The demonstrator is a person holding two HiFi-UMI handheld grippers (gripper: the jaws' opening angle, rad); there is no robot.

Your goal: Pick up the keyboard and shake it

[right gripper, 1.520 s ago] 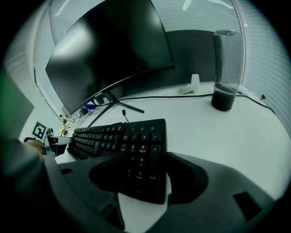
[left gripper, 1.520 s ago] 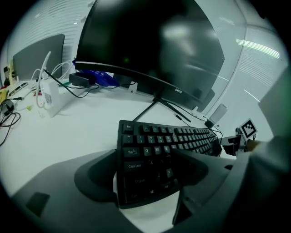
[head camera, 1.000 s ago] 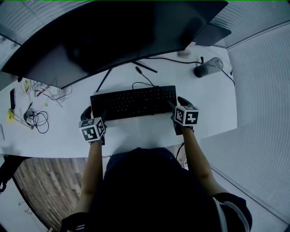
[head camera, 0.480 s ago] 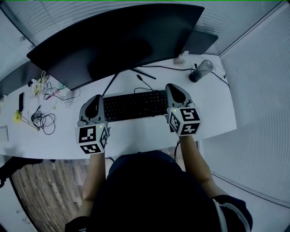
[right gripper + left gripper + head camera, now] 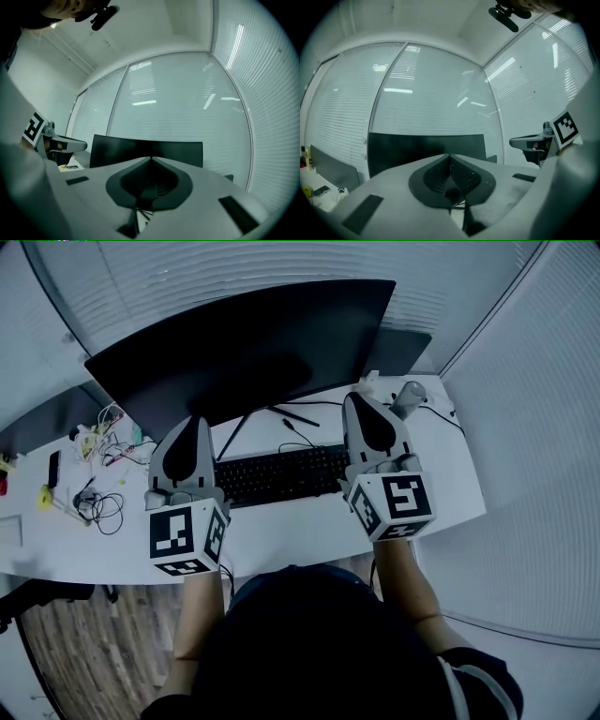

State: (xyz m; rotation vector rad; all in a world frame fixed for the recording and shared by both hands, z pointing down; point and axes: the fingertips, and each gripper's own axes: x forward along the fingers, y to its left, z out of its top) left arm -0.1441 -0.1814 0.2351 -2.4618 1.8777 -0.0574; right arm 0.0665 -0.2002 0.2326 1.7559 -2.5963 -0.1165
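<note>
Cool, blue-grey light everywhere, and the head view runs dim. The monitor point(image 5: 244, 343) is a flat black slab with no detail, and the person's torso point(image 5: 309, 643) is near black too. The counter point(image 5: 281, 535) comes up pale and even, shadows soft. In both gripper views, ceiling strips glare as white streaks on the blinds point(image 5: 393, 89). Heavy fisheye: blinds bow, corners go dark. Up close, the left gripper point(image 5: 450, 157) and right gripper point(image 5: 151, 159) blur soft.

My corner, shut in by blinds.
Pale slatted blinds point(image 5: 216, 277) cover the walls ahead of me and to my right. A white desk point(image 5: 281, 532) fills the corner, wood-plank floor point(image 5: 84, 643) shows under its near edge, and strip-light reflections point(image 5: 398, 90) glint on the glass.
</note>
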